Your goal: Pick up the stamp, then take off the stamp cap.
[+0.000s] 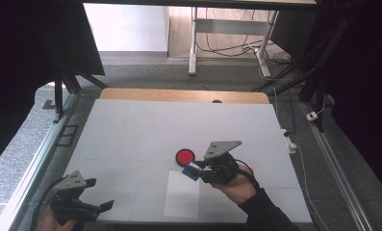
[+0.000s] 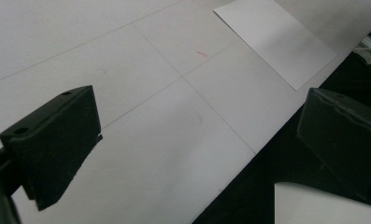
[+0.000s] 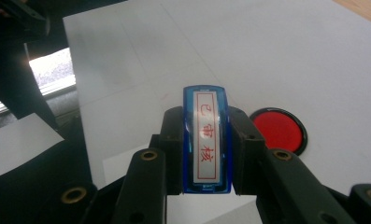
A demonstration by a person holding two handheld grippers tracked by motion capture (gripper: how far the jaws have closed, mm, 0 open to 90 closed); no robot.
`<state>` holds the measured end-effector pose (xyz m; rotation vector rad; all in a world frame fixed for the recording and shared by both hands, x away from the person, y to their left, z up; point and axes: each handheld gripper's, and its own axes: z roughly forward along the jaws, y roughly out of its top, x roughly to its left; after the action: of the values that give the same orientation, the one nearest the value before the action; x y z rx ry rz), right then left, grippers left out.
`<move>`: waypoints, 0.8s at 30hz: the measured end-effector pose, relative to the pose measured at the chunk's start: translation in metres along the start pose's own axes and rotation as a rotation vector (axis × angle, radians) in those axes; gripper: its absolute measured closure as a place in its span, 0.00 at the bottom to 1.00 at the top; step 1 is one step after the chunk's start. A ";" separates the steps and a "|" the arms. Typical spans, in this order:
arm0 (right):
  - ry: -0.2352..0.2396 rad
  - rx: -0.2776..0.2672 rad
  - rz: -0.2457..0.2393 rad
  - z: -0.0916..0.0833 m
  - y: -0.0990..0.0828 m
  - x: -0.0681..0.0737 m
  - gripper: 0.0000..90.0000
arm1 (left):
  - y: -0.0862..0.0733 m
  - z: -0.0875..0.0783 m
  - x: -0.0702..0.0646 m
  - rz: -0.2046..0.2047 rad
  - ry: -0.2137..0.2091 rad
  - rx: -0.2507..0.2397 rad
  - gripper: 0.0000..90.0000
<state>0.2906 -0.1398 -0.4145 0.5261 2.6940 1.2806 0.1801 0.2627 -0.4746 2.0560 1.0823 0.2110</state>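
Grip confirmed: the right gripper (image 3: 206, 154) has its jaws clamped on the two long sides of a blue stamp (image 3: 206, 140), whose white label with red characters faces the camera in the right gripper view. Holding it by the flanks leaves the stamping face free, which I judge to be the reason for this grasp. The stamp is carried clear of the table (image 1: 131, 130), just beside the red ink pad (image 1: 184, 156) and above the far edge of the sheet of paper (image 1: 182, 197); inking or pressing appears to be the work in hand.

The left gripper (image 1: 90, 208) rests at the near left corner of the table, jaws apart and nothing between them, well away from the paper. It seems parked in reserve, possibly to steady the sheet.

The high view gives the layout: pad, stamp and paper close together, the left gripper apart. The right gripper view alone makes the label and the pad contact legible. The left gripper view adds the bare table surface and a corner of the paper (image 2: 286, 42).
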 end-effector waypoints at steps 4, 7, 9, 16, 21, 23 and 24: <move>0.022 -0.001 -0.027 0.002 0.004 0.008 0.79 | 0.000 0.000 0.001 -0.005 -0.005 0.001 0.00; 0.032 -0.001 -0.032 0.002 0.005 0.011 0.79 | 0.000 -0.001 0.002 -0.015 -0.017 -0.007 0.00; 0.035 -0.002 -0.040 0.002 0.005 0.012 0.79 | -0.001 -0.001 0.003 -0.019 -0.022 -0.013 0.00; 0.044 -0.016 -0.045 -0.001 0.007 0.012 0.79 | 0.001 0.000 0.002 0.000 -0.031 0.003 0.00; 0.049 -0.024 -0.071 -0.002 0.007 0.015 0.79 | 0.005 0.005 0.000 0.021 -0.099 -0.009 0.00; 0.049 -0.024 -0.069 -0.003 0.007 0.015 0.79 | 0.007 0.006 -0.001 0.030 -0.104 -0.025 0.00; 0.049 -0.024 -0.069 -0.003 0.007 0.015 0.79 | 0.007 0.006 -0.001 0.030 -0.104 -0.025 0.00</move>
<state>0.2780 -0.1326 -0.4063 0.4001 2.7062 1.3229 0.1869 0.2561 -0.4734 2.0385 0.9812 0.1311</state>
